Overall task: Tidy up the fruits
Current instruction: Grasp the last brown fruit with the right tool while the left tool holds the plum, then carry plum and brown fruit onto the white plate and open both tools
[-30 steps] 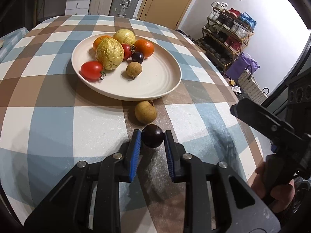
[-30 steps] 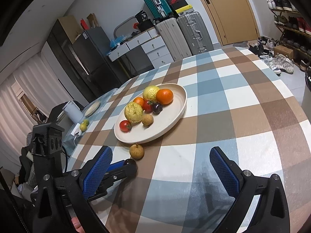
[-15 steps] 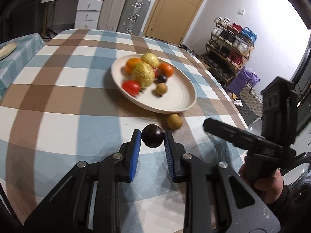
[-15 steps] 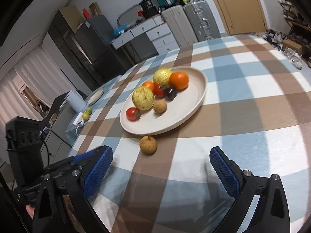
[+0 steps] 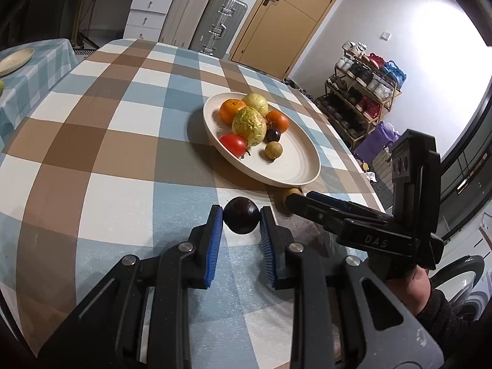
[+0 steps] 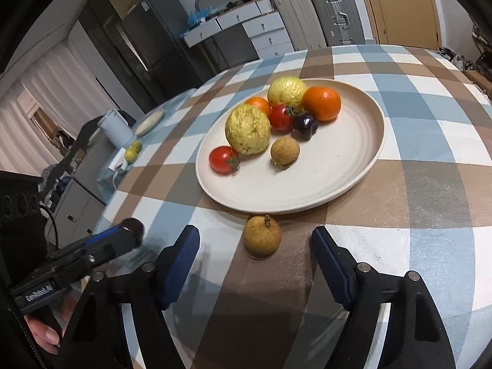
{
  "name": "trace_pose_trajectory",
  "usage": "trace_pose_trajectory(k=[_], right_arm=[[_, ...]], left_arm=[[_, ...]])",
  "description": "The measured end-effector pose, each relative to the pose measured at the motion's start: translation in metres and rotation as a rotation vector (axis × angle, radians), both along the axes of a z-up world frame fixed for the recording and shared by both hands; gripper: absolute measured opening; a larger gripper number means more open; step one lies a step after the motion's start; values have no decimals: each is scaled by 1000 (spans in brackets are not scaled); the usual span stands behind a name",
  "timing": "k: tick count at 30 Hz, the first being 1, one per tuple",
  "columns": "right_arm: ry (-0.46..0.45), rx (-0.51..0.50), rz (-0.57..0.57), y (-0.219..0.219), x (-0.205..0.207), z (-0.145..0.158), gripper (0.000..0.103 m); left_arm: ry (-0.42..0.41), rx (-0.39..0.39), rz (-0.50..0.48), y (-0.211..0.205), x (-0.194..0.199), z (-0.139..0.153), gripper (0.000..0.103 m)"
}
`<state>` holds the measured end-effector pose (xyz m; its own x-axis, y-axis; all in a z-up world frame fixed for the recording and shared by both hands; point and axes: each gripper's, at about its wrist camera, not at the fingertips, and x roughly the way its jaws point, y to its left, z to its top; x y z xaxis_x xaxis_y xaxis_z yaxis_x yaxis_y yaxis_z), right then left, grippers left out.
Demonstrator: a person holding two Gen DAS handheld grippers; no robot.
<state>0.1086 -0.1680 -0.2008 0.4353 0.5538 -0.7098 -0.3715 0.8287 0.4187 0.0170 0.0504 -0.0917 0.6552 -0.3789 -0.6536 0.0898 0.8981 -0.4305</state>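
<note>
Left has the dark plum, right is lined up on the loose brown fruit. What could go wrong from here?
1. The dark plum is round and pinched only at the left gripper pad tips; it may squirt out.
2. The brown fruit could roll when the open right gripper closes.
3. The grippers are close; they may collide.

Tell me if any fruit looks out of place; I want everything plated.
One brown longan sits on the tablecloth just outside the plate rim, ahead of the open right tongs. The left tongs hold a dark plum, also unplated.
</note>
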Motion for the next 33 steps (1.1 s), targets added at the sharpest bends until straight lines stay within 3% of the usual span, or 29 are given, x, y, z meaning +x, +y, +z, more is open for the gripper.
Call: trace_pose_trajectory(k=[5, 7, 12, 20, 33], right_arm=[[-57, -115, -3, 10, -5, 2, 60], [-64, -152, 2, 14, -5, 0, 45], [-54, -146, 25, 16, -5, -2, 28], [-77, -109, 63, 8, -15, 4, 26], [-165, 7, 23, -30, -8, 37, 26]], left_arm=[[14, -21, 4, 6, 3, -4, 22], [15, -27, 9, 8, 3, -5, 22], [17, -26, 5, 10, 6, -6, 22], [7, -26, -25, -6, 17, 3, 22], [-14, 9, -101, -60, 62, 23, 22]])
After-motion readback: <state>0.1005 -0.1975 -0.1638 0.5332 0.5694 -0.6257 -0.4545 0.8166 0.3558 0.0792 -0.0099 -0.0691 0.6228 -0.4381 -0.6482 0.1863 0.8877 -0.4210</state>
